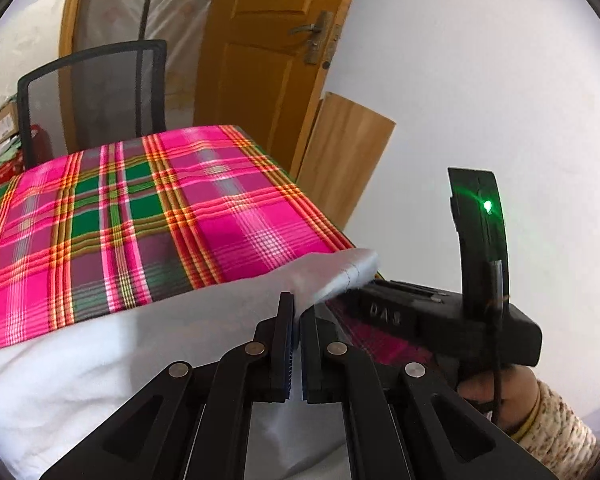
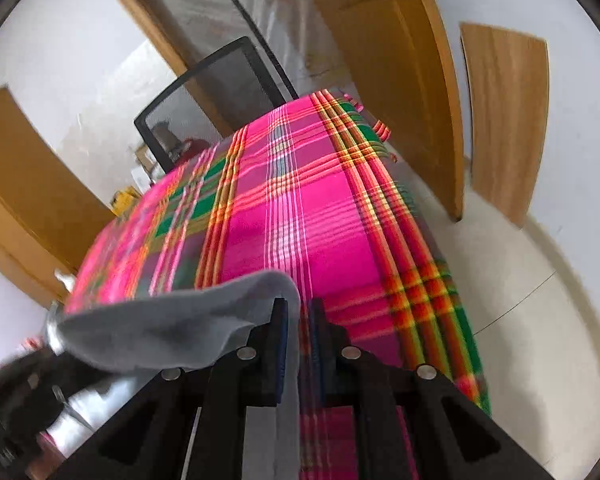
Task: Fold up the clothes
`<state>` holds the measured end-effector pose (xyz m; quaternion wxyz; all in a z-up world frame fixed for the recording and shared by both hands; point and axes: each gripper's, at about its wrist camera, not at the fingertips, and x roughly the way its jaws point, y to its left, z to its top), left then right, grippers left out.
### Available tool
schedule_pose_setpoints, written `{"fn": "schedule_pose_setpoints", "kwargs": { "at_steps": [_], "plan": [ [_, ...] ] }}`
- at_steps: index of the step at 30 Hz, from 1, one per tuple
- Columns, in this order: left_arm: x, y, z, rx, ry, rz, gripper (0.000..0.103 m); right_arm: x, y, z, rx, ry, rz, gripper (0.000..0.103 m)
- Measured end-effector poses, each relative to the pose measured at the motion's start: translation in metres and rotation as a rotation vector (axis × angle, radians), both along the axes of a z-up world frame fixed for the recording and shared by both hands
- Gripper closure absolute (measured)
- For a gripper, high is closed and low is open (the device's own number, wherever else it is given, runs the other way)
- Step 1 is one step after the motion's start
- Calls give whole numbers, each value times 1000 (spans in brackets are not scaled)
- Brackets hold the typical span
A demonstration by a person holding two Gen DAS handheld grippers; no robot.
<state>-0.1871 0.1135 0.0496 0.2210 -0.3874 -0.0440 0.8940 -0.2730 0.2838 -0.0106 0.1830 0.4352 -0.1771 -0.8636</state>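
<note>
The left tool [image 1: 296, 320], two black plastic fingers with ribbed blue pads, is clenched on a fold of the soft white cloth garment [image 1: 100, 360], which runs up between the pads. The garment looks matte and slightly fleecy, lying in broad rounded folds across the near edge of the table [image 1: 140, 208]; one stitched hem corner [image 1: 356, 268] sticks out toward the table's right edge, draped onto the other black device. That is the right tool's body [image 1: 440, 320], boxy and hard, with an upright curved black fin showing a small green light [image 1: 488, 205], gripped by a hand [image 1: 500, 392] in a knitted, speckled cream sleeve [image 1: 560, 428].

The right tool [image 2: 298, 320] likewise pinches the garment: a thin grey-white edge passes between its nearly closed fingers and swells leftward in a smooth curve.

The table wears a woven plaid cloth of bright pink, green and orange stripes. Behind its far edge stands a black mesh-backed chair [image 1: 96, 92], then a glossy panelled wooden door [image 1: 268, 52] and a pale wood-grain board [image 1: 340, 168] leaning on the white wall.
</note>
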Motion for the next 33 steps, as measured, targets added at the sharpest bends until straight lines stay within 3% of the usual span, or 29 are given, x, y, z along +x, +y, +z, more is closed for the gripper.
{"fn": "schedule_pose_setpoints", "kwargs": {
  "at_steps": [9,17,19,22,26,29,33],
  "plan": [
    [3,4,-6,-2,-38,-12,100,-6,11,-6,-54,-2,-21,91],
    [1,-1,-6,23,-59,10,100,14,22,9,38,78,-17,88],
    [1,-2,-4,24,-54,7,100,29,23,15,60,112,28,88],
    [1,-4,-1,35,-49,15,100,52,7,24,30,174,204,88],
    [2,-3,0,46,-53,5,100,52,-24,21,64,164,336,88],
    [4,-4,1,55,-50,-6,100,31,-33,13,91,115,327,88],
    [4,-1,-4,50,-63,-18,100,3,-20,12,70,93,201,88]
  ]
}}
